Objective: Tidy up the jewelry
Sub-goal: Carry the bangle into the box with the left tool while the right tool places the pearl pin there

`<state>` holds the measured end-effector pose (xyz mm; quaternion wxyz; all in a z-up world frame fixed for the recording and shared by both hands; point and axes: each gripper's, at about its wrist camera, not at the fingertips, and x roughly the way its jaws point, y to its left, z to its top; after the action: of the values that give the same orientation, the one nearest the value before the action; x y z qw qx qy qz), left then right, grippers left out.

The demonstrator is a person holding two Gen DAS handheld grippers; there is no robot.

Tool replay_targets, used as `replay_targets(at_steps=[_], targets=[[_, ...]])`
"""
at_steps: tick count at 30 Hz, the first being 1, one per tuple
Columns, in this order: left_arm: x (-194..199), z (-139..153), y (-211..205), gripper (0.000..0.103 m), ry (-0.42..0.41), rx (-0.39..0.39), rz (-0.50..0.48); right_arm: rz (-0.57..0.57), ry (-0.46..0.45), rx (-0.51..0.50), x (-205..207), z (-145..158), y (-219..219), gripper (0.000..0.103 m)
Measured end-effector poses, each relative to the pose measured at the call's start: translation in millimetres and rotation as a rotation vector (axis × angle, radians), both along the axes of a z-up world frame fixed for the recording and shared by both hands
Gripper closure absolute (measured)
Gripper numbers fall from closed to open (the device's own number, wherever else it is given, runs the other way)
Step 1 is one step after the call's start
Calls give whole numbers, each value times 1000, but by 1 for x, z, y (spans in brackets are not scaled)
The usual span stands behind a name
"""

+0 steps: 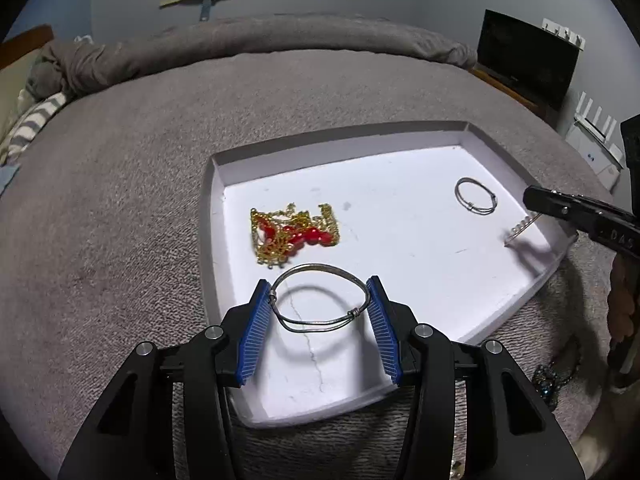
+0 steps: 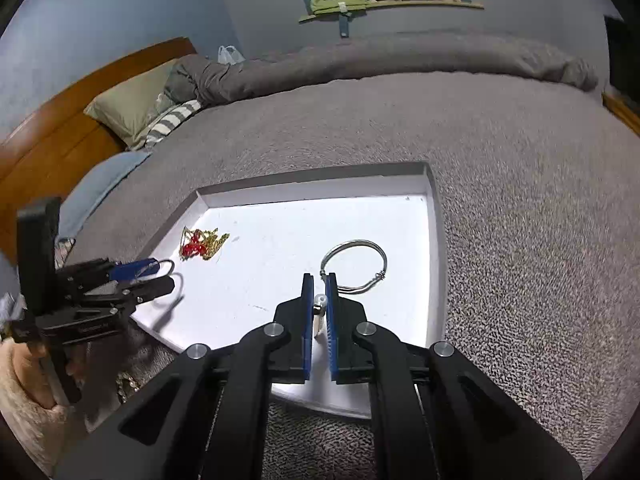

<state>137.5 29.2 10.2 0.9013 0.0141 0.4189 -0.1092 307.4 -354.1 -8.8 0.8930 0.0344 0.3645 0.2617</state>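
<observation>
A white tray lies on the grey bed cover. My left gripper is shut on a silver bangle, its blue pads pressing the ring's two sides just above the tray's near corner, where it casts a shadow. A gold and red necklace lies heaped in the tray, and a second silver bangle rests near the far right corner. My right gripper is shut on a short pearl strand over the tray, beside that second bangle. The left gripper shows at the tray's left edge.
A dark blue beaded piece lies on the cover outside the tray, near a hand. More loose jewelry sits by the tray's near left corner. Pillows and a rolled duvet line the bed's far side.
</observation>
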Motion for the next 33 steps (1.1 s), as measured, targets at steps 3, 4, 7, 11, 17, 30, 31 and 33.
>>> replay_targets(at_steps=[3,4,7,11,17,30,31,33], targets=[[2,-2,-3,52,3,22,-10,-1,12,11,-2,-1,-8,96],[2,-4,-5,52,7,30,-15,-1,16,14,-2,0,-10,96],[4,-9,-8,52,13,52,-26,0,35,35,-2,-1,-16,95],[4,-10,-6,52,13,45,-27,-7,40,35,0,-1,-19,94],[-1,-7,-4,49,-9,40,-21,-23,75,73,7,-4,-27,90],[-16,7,-5,42,-47,-5,-13,-32,10,89,0,4,-29,63],[-18,8,-5,41,-52,-6,-14,-33,2,84,-2,5,-29,62],[-22,11,-5,36,-63,-3,-15,-39,-24,63,-7,7,-29,59]])
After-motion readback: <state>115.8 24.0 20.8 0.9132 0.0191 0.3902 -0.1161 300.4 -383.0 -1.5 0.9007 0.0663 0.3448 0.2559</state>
